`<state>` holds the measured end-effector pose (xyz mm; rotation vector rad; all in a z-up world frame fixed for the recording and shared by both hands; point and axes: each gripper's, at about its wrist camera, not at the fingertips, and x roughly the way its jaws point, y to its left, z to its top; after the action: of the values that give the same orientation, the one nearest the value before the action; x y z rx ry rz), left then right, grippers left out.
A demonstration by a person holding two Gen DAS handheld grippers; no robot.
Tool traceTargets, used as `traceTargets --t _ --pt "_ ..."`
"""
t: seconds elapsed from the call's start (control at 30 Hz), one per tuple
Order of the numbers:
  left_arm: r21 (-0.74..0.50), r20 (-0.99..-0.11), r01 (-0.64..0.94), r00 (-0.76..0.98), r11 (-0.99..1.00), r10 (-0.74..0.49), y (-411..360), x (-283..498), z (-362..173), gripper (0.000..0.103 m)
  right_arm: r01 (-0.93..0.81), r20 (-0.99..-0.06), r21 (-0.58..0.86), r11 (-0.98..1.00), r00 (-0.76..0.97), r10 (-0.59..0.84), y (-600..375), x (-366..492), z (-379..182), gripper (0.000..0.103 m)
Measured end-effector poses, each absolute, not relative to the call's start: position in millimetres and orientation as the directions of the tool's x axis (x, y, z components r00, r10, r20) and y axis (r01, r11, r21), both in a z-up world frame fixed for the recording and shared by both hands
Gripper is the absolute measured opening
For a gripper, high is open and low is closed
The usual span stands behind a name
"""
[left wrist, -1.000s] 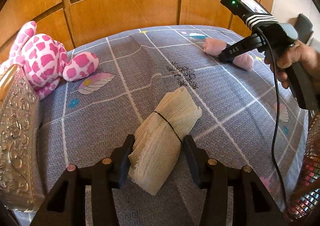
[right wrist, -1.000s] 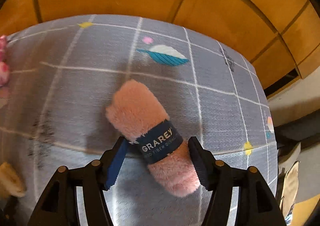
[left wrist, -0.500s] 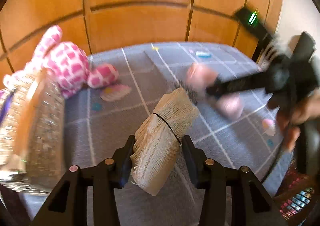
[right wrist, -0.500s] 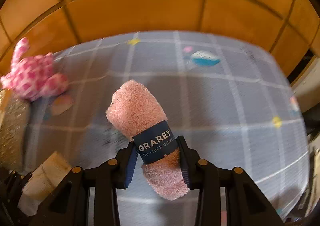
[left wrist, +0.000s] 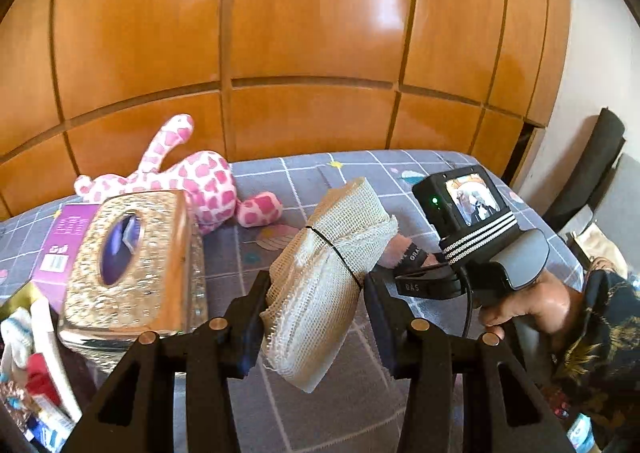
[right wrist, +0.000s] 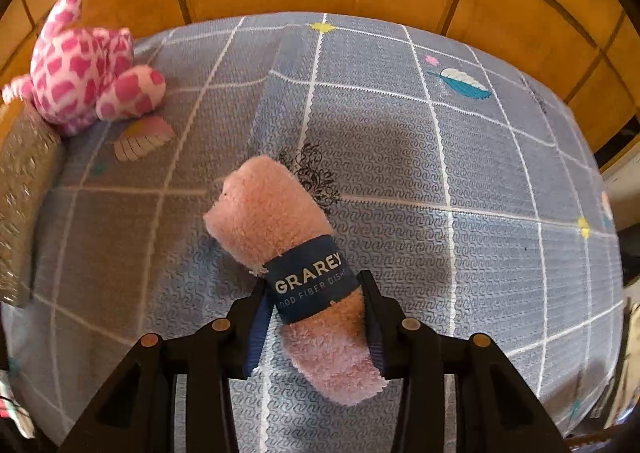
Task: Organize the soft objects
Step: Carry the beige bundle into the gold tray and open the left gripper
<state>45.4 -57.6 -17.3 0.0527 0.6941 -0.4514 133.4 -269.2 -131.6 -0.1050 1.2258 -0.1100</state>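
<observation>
The left gripper (left wrist: 316, 307) pinches a cream roll of mesh gauze cloth tied with a thin black band (left wrist: 326, 277), holding it tilted above the bed covered in a grey-blue sheet with a white grid (left wrist: 288, 413). The right gripper (right wrist: 316, 317) has a fluffy pink rolled towel with a dark blue paper label (right wrist: 296, 273) between its pads; its jaws are opening slightly, yet both pads press the roll, which hangs above the middle of the bed. A pink-and-white spotted plush toy (left wrist: 192, 181) lies at the bed's far left edge against the wooden panelling (left wrist: 304, 33), touching a glittery gold tissue box (left wrist: 132, 261) near the left edge.
</observation>
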Motion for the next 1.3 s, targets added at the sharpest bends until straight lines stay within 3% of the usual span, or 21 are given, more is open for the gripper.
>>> traceTargets --t 0.2,0.47,0.73,1.3 --pt "-0.111 -0.609 0.386 0.701 0.916 -0.37 -39.0 38.6 -8.8 0.047 0.059 -0.938 -0.095 0.994 0.329 -0.109 -280.0 137.5 -132.0 0.045" --pt "-0.13 -0.584 0.336 0.734 0.933 -0.346 -12.4 31.1 6.7 0.047 -0.04 -0.893 -0.263 0.964 0.388 -0.228 -263.5 134.4 -135.7 0.041" --pt "-0.142 -0.573 0.258 0.765 0.956 -0.292 18.0 31.4 13.2 0.047 -0.031 -0.888 -0.274 0.961 0.393 -0.24 -260.5 132.1 -137.3 0.041" --pt "-0.189 -0.62 -0.03 0.779 0.982 -0.095 120.8 30.9 -7.0 0.047 -0.062 -0.865 -0.333 0.941 0.417 -0.279 -240.6 116.0 -136.8 0.04"
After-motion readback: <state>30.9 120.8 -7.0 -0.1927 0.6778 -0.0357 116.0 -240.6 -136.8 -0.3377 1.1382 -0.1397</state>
